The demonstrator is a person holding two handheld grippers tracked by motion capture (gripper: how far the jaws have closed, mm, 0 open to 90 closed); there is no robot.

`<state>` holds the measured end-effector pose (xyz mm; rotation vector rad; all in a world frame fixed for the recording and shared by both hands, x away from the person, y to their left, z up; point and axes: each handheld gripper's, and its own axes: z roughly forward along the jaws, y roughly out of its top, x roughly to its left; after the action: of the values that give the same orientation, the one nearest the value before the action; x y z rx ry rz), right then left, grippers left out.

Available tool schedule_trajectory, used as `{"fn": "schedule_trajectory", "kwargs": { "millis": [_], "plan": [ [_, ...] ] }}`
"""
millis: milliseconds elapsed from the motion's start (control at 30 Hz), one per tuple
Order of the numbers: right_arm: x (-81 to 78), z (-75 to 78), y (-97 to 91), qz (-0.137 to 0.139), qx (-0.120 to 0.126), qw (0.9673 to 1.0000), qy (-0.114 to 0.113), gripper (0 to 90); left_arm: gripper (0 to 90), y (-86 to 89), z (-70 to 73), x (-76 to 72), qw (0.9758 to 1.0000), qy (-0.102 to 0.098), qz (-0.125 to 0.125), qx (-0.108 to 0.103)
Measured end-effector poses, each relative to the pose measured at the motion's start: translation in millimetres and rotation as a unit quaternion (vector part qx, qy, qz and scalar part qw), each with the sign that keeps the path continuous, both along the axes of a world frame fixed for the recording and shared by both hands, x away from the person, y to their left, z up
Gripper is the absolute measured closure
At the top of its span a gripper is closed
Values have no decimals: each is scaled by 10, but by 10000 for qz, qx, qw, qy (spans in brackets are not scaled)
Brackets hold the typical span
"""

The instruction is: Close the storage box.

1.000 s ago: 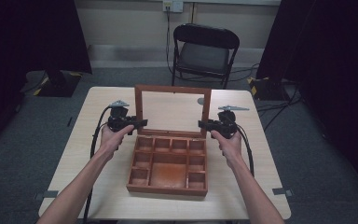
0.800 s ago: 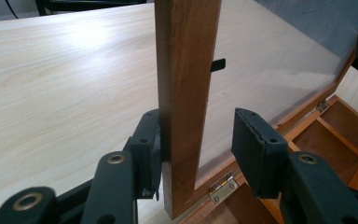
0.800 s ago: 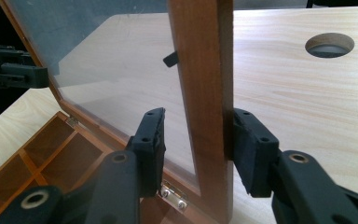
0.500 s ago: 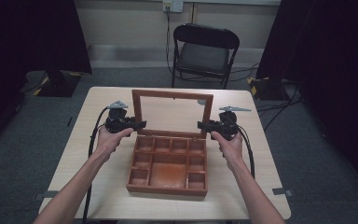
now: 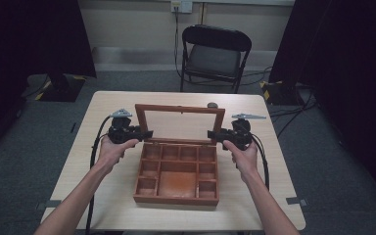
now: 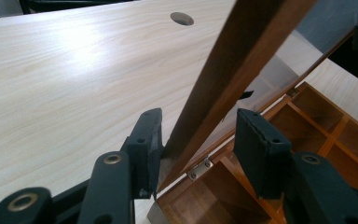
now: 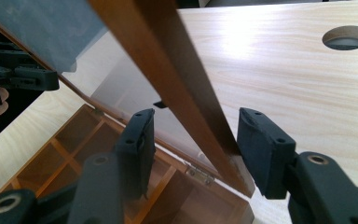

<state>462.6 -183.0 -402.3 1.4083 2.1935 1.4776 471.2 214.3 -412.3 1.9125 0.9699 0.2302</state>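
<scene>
A wooden box (image 5: pixel 176 176) with several empty compartments sits mid-table. Its glass-paned lid (image 5: pixel 181 108) stands raised at the far side on hinges. My left gripper (image 5: pixel 147 133) is at the lid's left side rail, low near the hinge. In the left gripper view the left gripper (image 6: pixel 200 140) is open, and the lid rail (image 6: pixel 223 79) passes between the jaws, close against the left jaw. My right gripper (image 5: pixel 211 134) is at the lid's right side rail. In the right gripper view the right gripper (image 7: pixel 200 144) is open astride the lid rail (image 7: pixel 186 88), with gaps on both sides.
The pale wooden table (image 5: pixel 103 112) has a round cable hole (image 5: pixel 212 105) just behind the lid. A black folding chair (image 5: pixel 215 54) stands beyond the far edge. Cables trail from both grippers along the person's forearms. The floor around is dark grey.
The lid's top edge has tipped toward the person, so the lid leans further over the box. Both grippers have shifted slightly nearer with it.
</scene>
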Motion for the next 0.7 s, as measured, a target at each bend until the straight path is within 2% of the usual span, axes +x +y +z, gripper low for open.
{"fn": "schedule_trajectory", "kwargs": {
  "millis": [67,133,267,300,367,433,500,567,600,700],
  "plan": [
    [-26,10,-7,2,15,10000,-7,472,520,-3,9,-17,10000,-12,-10,40],
    [-43,11,-11,8,-9,10000,-18,470,519,-1,4,-26,10000,-13,-27,-8],
    [-62,1,-34,-11,131,9999,26,448,515,11,-8,-42,10000,1,-47,-60],
    [-77,-8,-44,-33,223,9997,34,431,515,10,-8,-50,10000,-19,-24,-33],
    [-92,-10,-52,-52,248,9997,35,345,514,9,-9,-61,10000,-23,-20,-33],
    [-101,-7,-50,-53,233,9997,38,330,516,15,-8,-69,10000,-14,-59,-39],
    [-126,8,-44,-89,183,9998,-61,319,515,16,-5,-90,10000,-8,-73,-44],
    [-137,21,-40,-117,159,9998,-94,320,513,15,-4,-99,10000,-13,-73,-29],
    [-165,52,-33,-153,40,9998,-152,410,511,12,-4,-113,10000,-25,-69,-10],
    [-205,82,-17,-147,-99,9996,-241,471,500,12,-3,-135,10000,11,-24,-72]
  ]
}}
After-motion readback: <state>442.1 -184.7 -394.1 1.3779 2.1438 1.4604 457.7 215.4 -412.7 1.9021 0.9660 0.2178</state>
